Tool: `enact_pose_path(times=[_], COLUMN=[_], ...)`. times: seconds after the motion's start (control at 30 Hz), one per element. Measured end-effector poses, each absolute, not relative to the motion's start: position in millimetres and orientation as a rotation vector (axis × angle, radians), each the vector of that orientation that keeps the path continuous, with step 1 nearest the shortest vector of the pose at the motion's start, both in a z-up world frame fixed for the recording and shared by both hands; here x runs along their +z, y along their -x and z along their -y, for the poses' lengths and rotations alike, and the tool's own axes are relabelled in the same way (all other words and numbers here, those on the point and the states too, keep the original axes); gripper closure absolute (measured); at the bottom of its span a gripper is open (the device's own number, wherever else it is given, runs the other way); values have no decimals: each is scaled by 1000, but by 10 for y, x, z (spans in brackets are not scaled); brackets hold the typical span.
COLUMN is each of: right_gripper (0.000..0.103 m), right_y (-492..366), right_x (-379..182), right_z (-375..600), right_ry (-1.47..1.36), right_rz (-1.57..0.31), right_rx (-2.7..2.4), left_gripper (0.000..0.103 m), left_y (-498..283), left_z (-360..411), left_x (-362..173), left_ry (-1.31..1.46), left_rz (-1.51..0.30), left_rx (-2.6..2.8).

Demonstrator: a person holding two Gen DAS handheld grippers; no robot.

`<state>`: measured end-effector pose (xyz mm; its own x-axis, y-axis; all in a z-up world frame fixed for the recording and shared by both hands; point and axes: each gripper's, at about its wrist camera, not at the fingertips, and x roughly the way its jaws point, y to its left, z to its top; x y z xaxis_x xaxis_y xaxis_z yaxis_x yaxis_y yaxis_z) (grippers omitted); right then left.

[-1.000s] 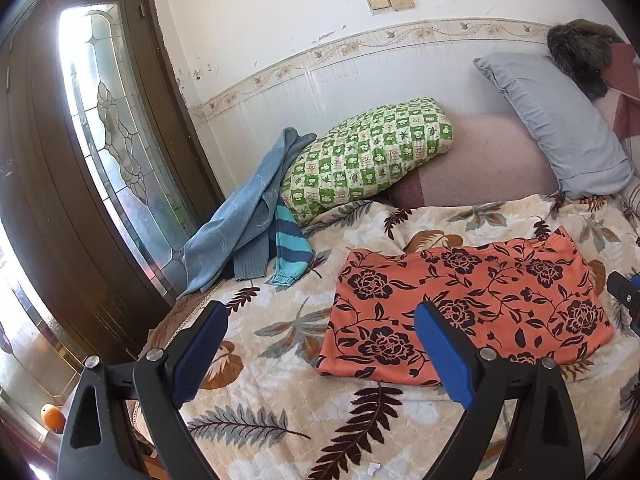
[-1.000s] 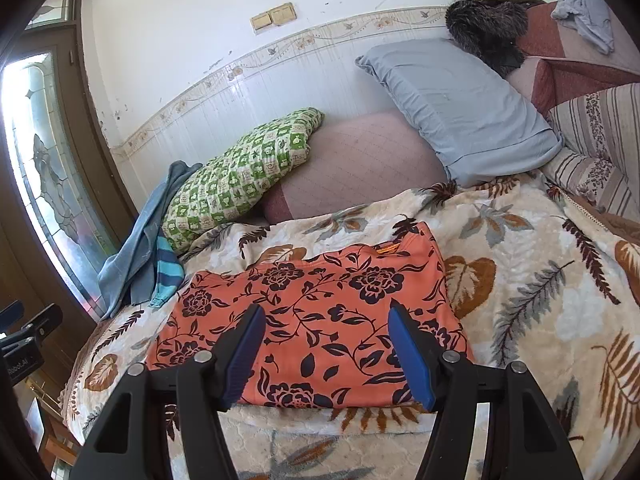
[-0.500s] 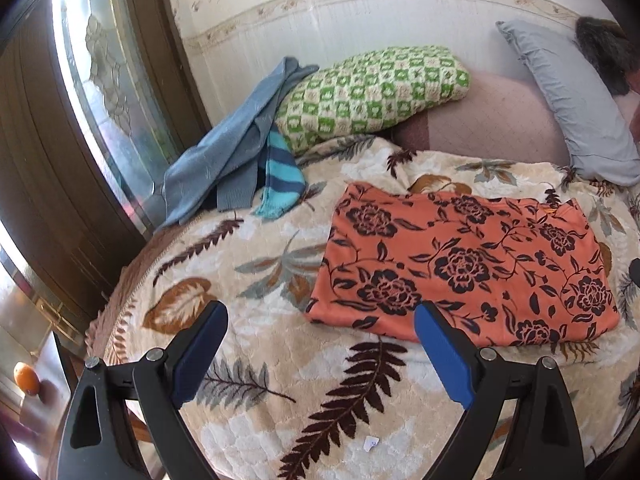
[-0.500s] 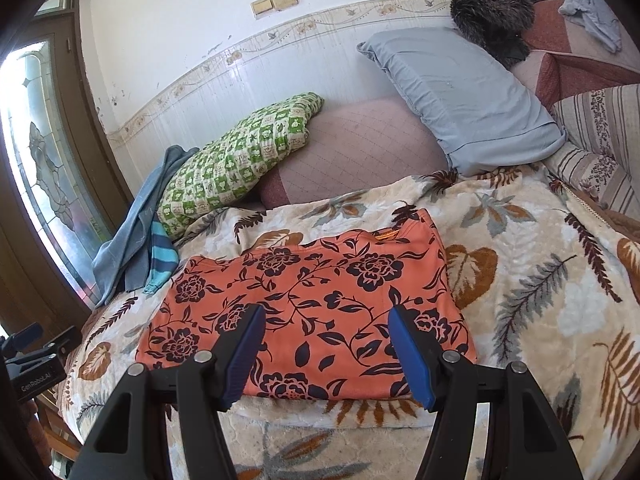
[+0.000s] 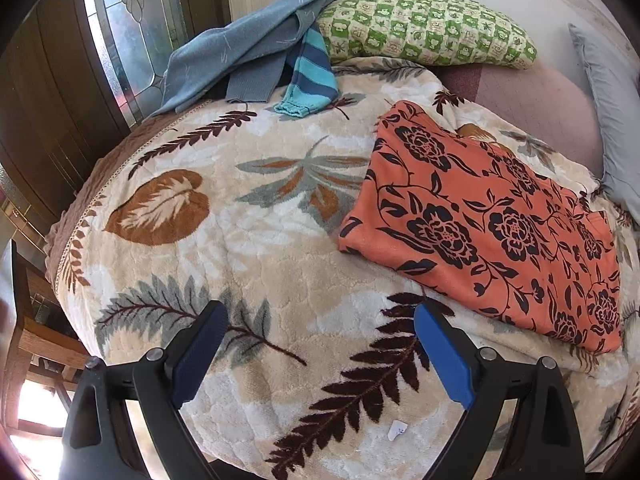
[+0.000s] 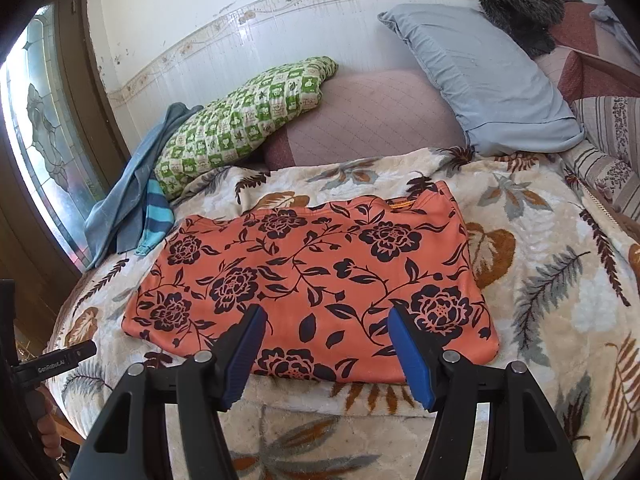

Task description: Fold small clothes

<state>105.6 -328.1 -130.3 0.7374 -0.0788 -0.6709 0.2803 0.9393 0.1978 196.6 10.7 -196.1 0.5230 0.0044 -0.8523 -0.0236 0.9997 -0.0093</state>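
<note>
orange floral garment (image 6: 316, 280) lies flat on the bed blanket (image 5: 248, 240), spread ready for folding. right gripper (image 6: 326, 354) wide, empty, poised above its near hem. left gripper (image 5: 318, 354) wide, empty, over bare blanket; garment ahead to its right.

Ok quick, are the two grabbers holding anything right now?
Left gripper: open, holding nothing, over the blanket.
Right gripper: open, holding nothing, just above the near edge of the orange cloth.
</note>
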Motion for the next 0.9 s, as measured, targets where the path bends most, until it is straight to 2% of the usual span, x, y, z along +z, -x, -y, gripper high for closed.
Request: enact_pose_path(times=[0.43,0.7,0.9], right_gripper=[36,36,36], right_y=[-1257,-1276,-1250], right_x=[-1495,-1591,-1567], right_z=[3344,3552,3641], right_ry=[-317,-432,-389], right_rz=[-785,-818,-804], right_rx=[-207,-216,-235], left_gripper=[9,9,9], left_y=[-2025,-2014,-2068], left_z=[454,732,878], left_x=[-2046,-2023,-1917], left_ry=[-63,-124,-135], left_rz=[-1025,-1014,-973], left_rx=[-61,-58,-69])
